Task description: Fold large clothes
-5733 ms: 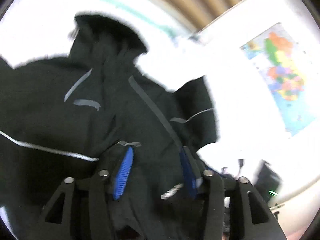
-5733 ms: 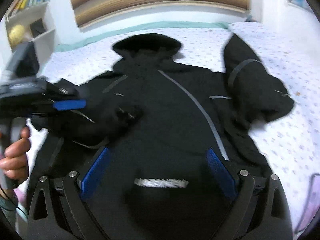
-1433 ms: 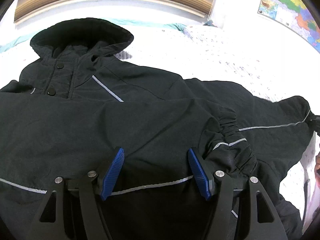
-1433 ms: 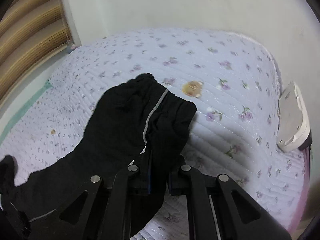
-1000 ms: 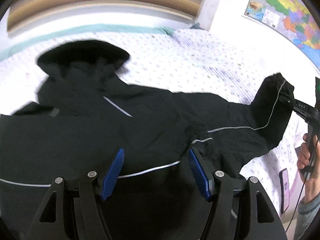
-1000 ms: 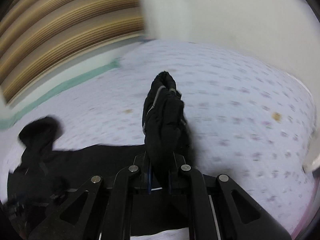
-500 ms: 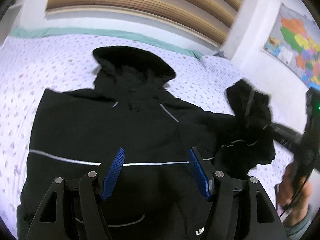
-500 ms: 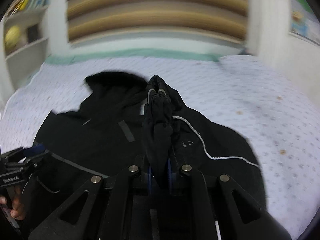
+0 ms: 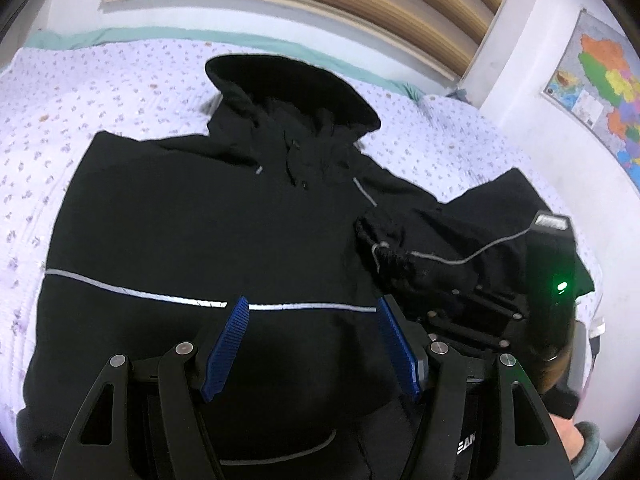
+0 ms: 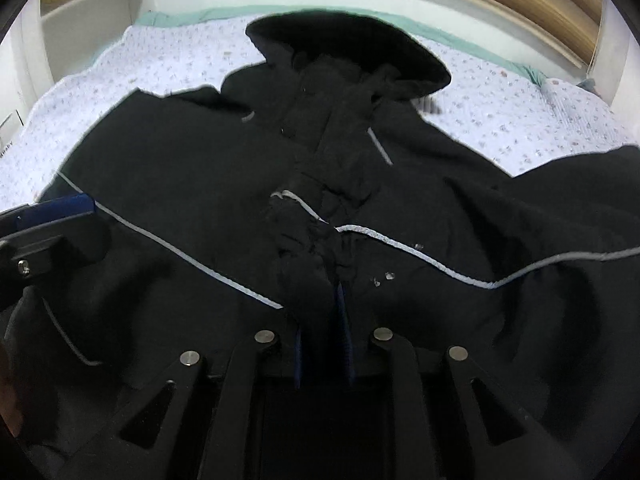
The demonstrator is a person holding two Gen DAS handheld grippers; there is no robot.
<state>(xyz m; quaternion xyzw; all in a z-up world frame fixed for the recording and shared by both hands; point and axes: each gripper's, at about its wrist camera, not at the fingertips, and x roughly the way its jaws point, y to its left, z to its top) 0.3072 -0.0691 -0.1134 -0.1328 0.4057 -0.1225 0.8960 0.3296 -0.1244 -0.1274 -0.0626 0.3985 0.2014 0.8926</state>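
A black hooded jacket (image 9: pixel 200 220) with grey reflective piping lies front up on the bed, hood at the far end; it also shows in the right wrist view (image 10: pixel 180 184). Its left sleeve is folded across the chest. My right gripper (image 10: pixel 320 312) is shut on the cuff of the other sleeve (image 10: pixel 304 240) and holds it over the jacket's middle; the cuff also shows in the left wrist view (image 9: pixel 384 248). My left gripper (image 9: pixel 312 344) is open and empty above the jacket's lower front.
The bed has a lilac flowered quilt (image 9: pixel 100 92) with a green edge at the wall. A wall map (image 9: pixel 600 92) hangs at the right. White shelves (image 10: pixel 80 20) stand at the left. A dark device (image 9: pixel 588 364) lies at the bed's right edge.
My right gripper has carried the sleeve cuff from the right side of the bed inward over the jacket's chest. My left gripper has stayed open over the lower front.
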